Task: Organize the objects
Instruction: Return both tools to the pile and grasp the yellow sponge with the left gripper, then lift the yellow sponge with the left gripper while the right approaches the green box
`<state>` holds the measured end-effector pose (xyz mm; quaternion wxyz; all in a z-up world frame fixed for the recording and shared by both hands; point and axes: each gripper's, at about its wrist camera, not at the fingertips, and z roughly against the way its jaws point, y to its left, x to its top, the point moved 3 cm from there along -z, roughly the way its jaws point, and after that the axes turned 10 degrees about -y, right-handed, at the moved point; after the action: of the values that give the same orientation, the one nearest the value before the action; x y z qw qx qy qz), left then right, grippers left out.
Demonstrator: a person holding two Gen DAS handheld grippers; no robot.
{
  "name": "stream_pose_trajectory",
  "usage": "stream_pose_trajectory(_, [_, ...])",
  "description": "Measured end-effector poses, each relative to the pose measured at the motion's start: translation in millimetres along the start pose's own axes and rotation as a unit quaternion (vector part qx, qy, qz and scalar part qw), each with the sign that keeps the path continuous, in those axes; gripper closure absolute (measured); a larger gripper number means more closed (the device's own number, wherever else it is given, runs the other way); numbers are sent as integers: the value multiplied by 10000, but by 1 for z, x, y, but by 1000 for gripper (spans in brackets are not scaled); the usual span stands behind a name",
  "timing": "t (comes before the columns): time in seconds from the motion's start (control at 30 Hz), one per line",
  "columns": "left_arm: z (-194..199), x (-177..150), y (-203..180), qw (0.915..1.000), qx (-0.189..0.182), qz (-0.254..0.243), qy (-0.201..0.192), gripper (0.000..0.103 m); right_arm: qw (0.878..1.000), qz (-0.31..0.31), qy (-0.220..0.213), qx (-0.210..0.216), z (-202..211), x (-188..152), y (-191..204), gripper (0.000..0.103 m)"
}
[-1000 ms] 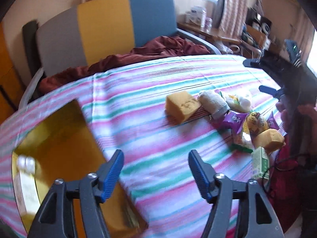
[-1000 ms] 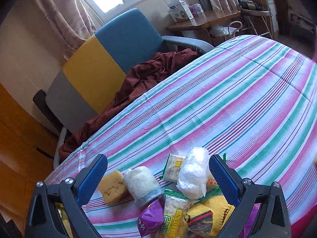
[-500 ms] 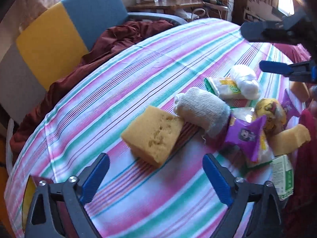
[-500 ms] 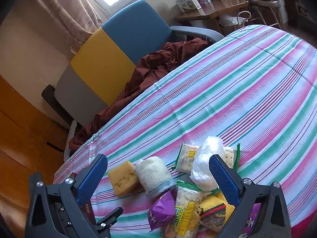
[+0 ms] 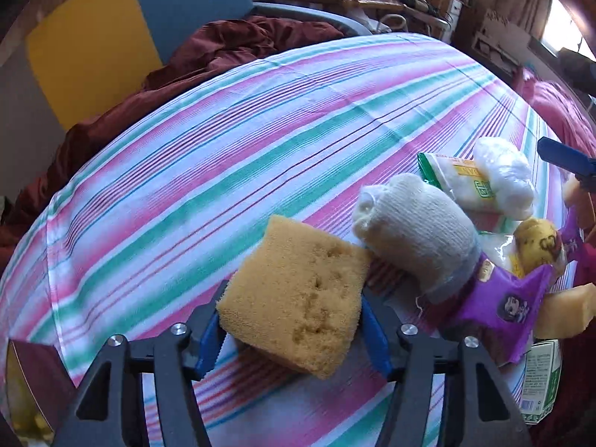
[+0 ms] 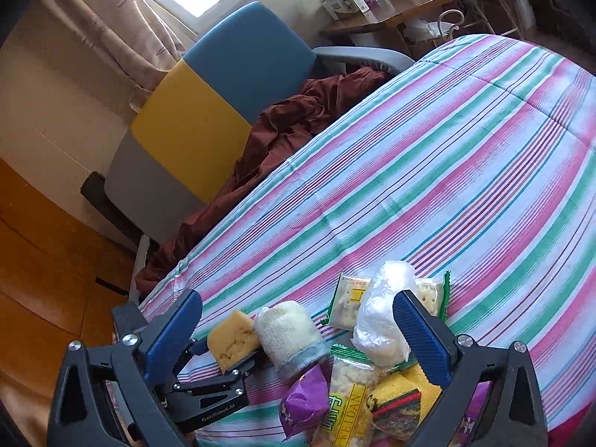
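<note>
Progress: early, I judge; only the sponge [image 5: 298, 298] is being taken, and the rest of the pile lies unsorted on the striped cloth [image 5: 260, 130].
Left tongs [image 5: 294, 331]: closed to the sponge's width, a blue pad at each side; firm grip or mere touch, I cannot tell.
Sponge: yellow, porous, blocky, leftmost of the pile.
Sock roll [image 5: 417, 238]: white knit, cylindrical, touching the sponge's right corner.
Purple packet [image 5: 503, 301]: glossy foil, crinkled, right of the sponge, under the roll's end.
White bag [image 6: 383, 316]: clear, lumpy plastic, further right of the sponge.
Right tongs [image 6: 298, 339]: wide open, empty, above the pile.
</note>
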<state>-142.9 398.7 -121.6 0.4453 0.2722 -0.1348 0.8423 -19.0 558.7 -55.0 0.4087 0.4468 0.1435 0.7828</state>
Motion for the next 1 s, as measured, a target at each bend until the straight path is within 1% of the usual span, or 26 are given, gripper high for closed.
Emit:
stream_pose_trajectory(0.07, [12,-14,-1,9995,-72,299,-14,41,10000,-19,-14,-12,0,1,-1,0])
stream_pose_trajectory(0.17, [32,-40,-14,9991,-100,394,-85,41,10000,6,-15,-56,-1,2,-1,0])
stream_pose_trajectory(0.23, [45,-57,-29,9995,-108,283,-125,41,10000,-10,-21,-69,-1,2,-2,0])
stream_pose_trajectory(0.3, [60,-79,-53,9996,-15,-9,-273,41,9999,-93,-72,-55,1,4,-6,0])
stream_pose_trajectory(0.37, [76,-96,-68,9990,4,-172,-423,41,9997,-216,-144,-39,4,7,-10,0])
stream_pose_trajectory(0.47, [94,-119,-78,9985,-38,-82,-548,43,9990,-420,-168,9,5,8,-16,0])
stream_pose_trajectory(0.53, [101,-127,-75,9980,-40,58,-628,44,9984,-553,-141,50,6,7,-19,0])
stream_pose_trajectory(0.63, [106,-131,-66,9973,-116,284,-666,45,9981,-602,-114,89,7,5,-19,0])
stream_pose_trajectory(0.7, [108,-135,-66,9970,-129,291,-701,45,9970,-738,32,213,6,1,-19,0])
stream_pose_trajectory(0.73, [110,-136,-66,9969,-143,301,-713,45,9964,-792,175,257,5,-2,-19,0])
stream_pose_trajectory(0.77, [107,-134,-63,9968,-163,306,-723,45,9963,-737,315,295,8,-4,-16,0])
stream_pose_trajectory(0.8, [108,-135,-62,9964,-193,341,-751,45,9971,-613,349,292,13,-5,-14,0])
stream_pose_trajectory(0.93, [111,-139,-59,9950,-274,430,-862,45,9993,-109,329,160,49,-1,-12,0])
stream_pose_trajectory(1.0, [110,-138,-58,9945,-316,480,-875,45,9993,46,362,-5,65,0,-18,0])
